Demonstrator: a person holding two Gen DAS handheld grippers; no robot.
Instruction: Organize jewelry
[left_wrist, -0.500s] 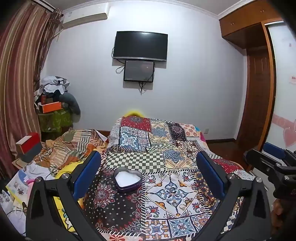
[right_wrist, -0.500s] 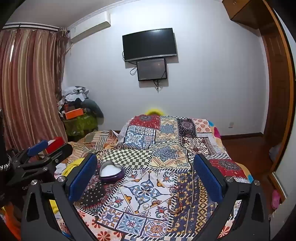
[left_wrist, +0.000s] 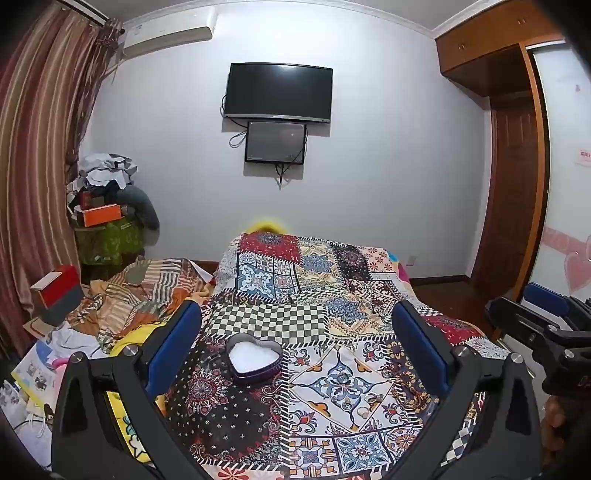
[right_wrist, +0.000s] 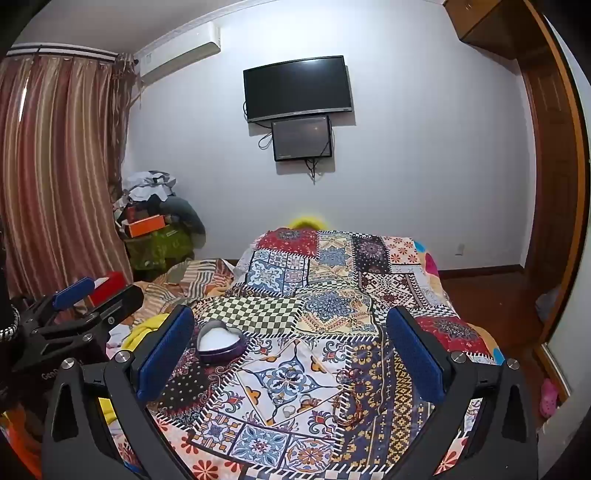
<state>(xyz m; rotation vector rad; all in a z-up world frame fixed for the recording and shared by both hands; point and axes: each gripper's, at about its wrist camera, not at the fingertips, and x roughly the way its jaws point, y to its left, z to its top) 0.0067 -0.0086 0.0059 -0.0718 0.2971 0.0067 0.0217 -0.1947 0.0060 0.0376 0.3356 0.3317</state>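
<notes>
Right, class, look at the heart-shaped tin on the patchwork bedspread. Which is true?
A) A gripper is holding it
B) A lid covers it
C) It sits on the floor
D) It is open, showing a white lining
D: the heart-shaped tin lies lidless on the bedspread, its white inside showing, with neither gripper touching it.
</notes>
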